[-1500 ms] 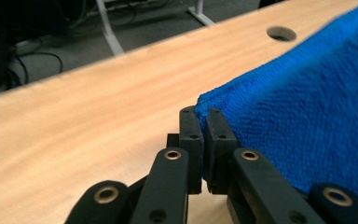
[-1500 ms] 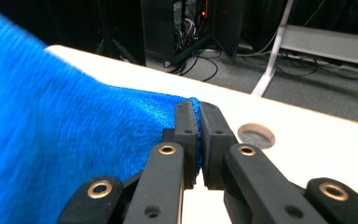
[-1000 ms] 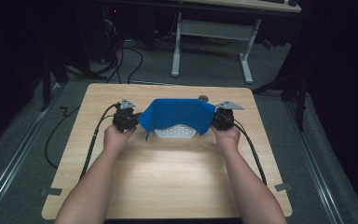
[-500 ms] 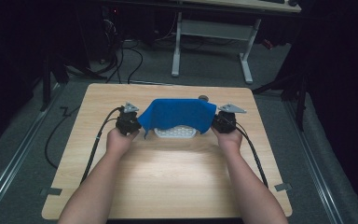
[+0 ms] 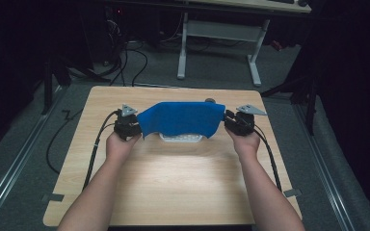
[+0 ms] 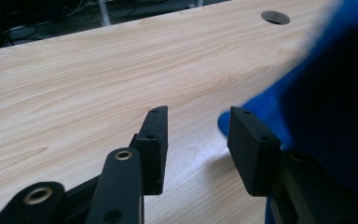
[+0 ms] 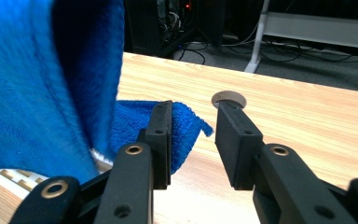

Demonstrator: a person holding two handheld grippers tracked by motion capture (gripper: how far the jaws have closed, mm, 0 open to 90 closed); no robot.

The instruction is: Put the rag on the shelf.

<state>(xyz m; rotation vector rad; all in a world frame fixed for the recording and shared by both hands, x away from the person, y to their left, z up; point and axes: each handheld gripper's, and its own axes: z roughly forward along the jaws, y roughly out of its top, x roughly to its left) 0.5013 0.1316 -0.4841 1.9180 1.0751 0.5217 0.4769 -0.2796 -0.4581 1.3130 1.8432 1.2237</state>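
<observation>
Cloth [image 5: 180, 119] draping over white tray [image 5: 180, 138] mid-counter [image 5: 173, 183]. Left gripper [image 6: 196, 135], right gripper [image 7: 193, 135] fingers gaping, gripping nothing. Advice: release evenly, withdraw outward without snagging corners.

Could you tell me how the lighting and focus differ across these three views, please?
High view: the table is brightly lit while the room around it is nearly black. Left gripper view: the blue cloth is close and blurred, its inner fold dark. Right gripper view: the cloth's weave is sharp, the background dim.
</observation>
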